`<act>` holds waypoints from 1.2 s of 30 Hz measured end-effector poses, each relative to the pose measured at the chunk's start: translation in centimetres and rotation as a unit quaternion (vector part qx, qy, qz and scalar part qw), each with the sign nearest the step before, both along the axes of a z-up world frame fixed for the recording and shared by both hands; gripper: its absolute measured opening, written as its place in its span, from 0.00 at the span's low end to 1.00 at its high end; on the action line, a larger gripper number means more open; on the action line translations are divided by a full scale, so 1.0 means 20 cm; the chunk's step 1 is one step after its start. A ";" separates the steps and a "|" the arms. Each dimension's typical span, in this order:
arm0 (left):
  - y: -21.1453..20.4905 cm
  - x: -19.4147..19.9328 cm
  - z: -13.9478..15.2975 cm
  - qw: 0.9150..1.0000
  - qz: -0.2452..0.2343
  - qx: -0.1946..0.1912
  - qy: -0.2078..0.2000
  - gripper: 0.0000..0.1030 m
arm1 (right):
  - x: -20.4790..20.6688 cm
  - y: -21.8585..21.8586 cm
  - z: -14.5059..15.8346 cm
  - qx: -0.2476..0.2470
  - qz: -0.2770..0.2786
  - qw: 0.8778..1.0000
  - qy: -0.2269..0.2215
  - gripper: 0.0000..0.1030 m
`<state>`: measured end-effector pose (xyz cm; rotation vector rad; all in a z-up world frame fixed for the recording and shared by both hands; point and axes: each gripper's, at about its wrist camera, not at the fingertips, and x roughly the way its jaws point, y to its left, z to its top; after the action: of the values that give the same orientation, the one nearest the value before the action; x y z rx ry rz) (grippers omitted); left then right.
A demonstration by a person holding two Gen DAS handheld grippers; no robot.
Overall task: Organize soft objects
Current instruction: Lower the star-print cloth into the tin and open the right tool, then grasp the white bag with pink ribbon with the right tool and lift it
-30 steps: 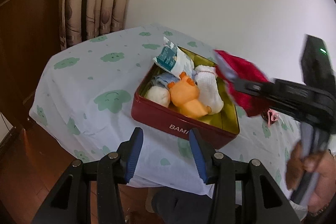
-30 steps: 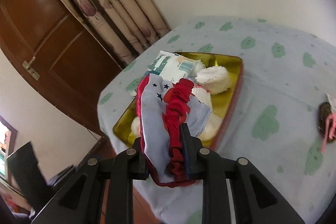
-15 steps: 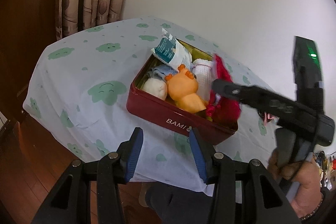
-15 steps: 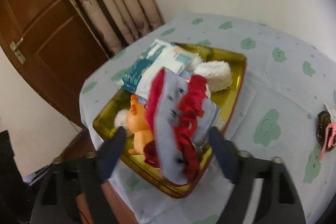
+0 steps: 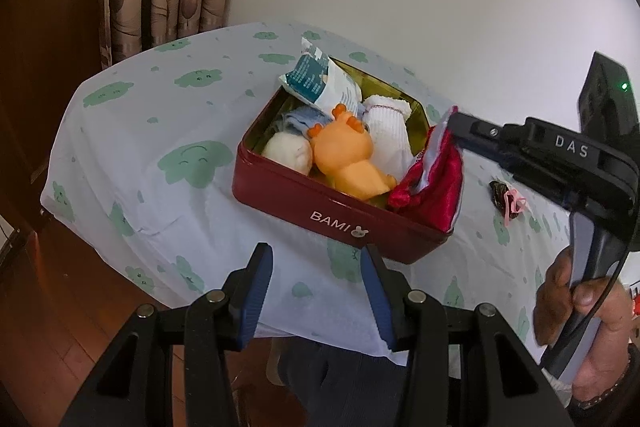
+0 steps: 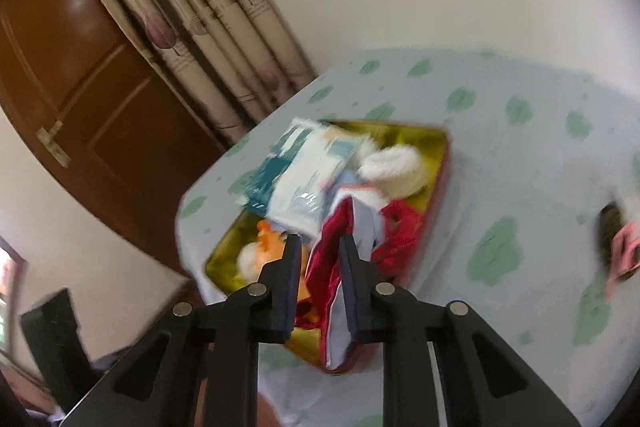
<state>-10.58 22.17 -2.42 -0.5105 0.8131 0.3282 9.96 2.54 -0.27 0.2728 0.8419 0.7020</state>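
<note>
A: Here's the red metal tin with the gold lining (image 5: 308,203), sitting on the pale cloth with green cloud prints (image 5: 132,131). It's packed: an orange rubber toy (image 5: 348,159), a white fluffy ball (image 5: 286,155), a white knitted sock (image 5: 390,131) and a teal-and-white packet (image 5: 320,83).

B: And the red satin cloth with the pale blue panel (image 6: 340,267)?

A: At the tin's end nearest the right gripper (image 6: 318,247), draped over the rim.

B: That gripper's jaws?

A: Closing, the cloth between them, though the blur hides whether the pads press it.

B: The left gripper (image 5: 316,263)?

A: Jaws apart, nothing between them, short of the tin. A dark clip with a pink ribbon (image 5: 506,197) lies apart on the cloth.
</note>
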 end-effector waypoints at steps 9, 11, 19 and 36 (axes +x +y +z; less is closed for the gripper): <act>0.02 0.01 -0.02 1.000 0.002 -0.015 0.007 0.45 | 0.08 0.19 -0.19 -0.014 0.034 0.996 0.076 0.18; 0.01 0.01 -0.01 1.000 0.000 -0.011 0.005 0.45 | 0.09 0.18 -0.20 -0.009 0.040 0.995 0.094 0.18; 0.00 0.01 -0.01 1.000 0.000 -0.005 0.009 0.45 | 0.00 0.03 -0.05 0.063 0.049 0.996 0.029 0.47; -0.13 0.04 0.02 0.997 -0.026 0.071 0.016 0.45 | -0.28 -0.99 -0.29 -0.242 -0.224 0.943 -0.052 0.73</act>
<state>-9.85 19.55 -2.01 -0.3514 0.8262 0.3439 4.39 -17.18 -6.16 -0.0215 0.7887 0.0716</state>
